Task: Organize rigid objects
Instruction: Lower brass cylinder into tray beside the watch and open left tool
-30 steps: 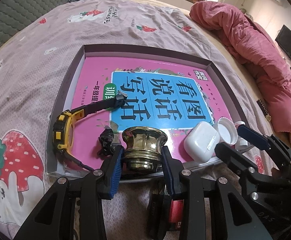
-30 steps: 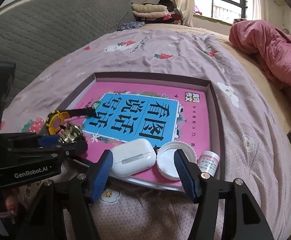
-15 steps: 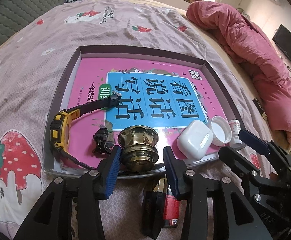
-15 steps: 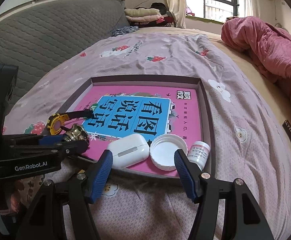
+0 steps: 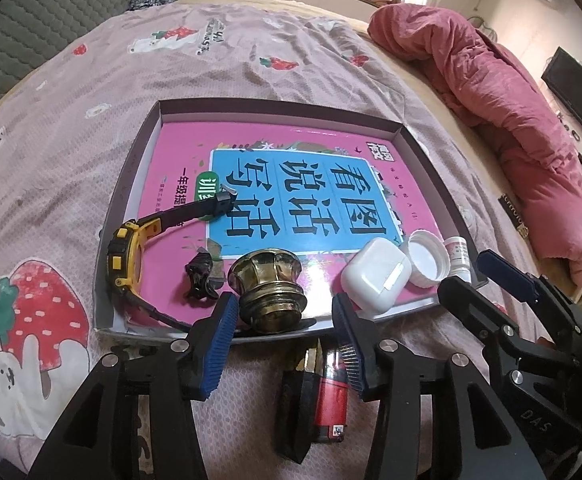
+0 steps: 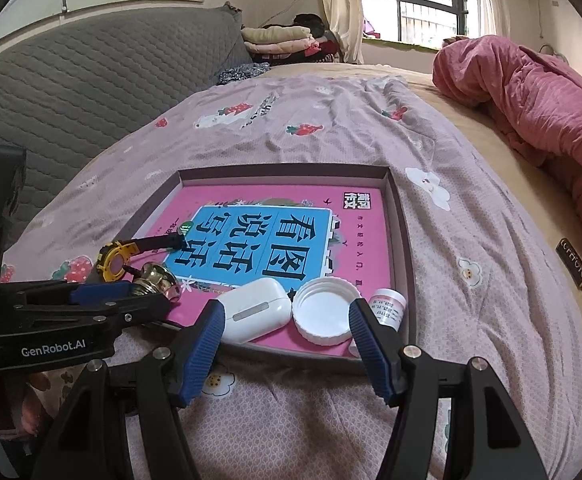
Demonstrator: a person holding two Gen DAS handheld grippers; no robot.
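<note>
A shallow box tray [image 5: 144, 148] with a pink book cover inside lies on the bed. In it stand a brass knob [image 5: 269, 284], a yellow-and-black watch [image 5: 131, 248], a small black clip [image 5: 201, 276], a white earbud case [image 5: 375, 276], a white lid [image 5: 427, 258] and a small white bottle [image 5: 457, 250]. My left gripper [image 5: 281, 336] is open, just short of the knob and not touching it. My right gripper [image 6: 287, 344] is open and empty at the tray's near edge [image 6: 303, 354], before the earbud case [image 6: 253, 314] and lid [image 6: 325, 312].
A red-and-black lighter-like object [image 5: 323, 396] lies on the sheet under my left gripper. A pink quilt [image 6: 539, 108] is heaped at the right. A grey padded headboard [image 6: 75, 84] runs along the left. Folded clothes [image 6: 283, 40] sit at the far end.
My left gripper has opened, let go of the brass knob and drawn back a little; the knob now stands in the tray. The right gripper has pulled back slightly.
</note>
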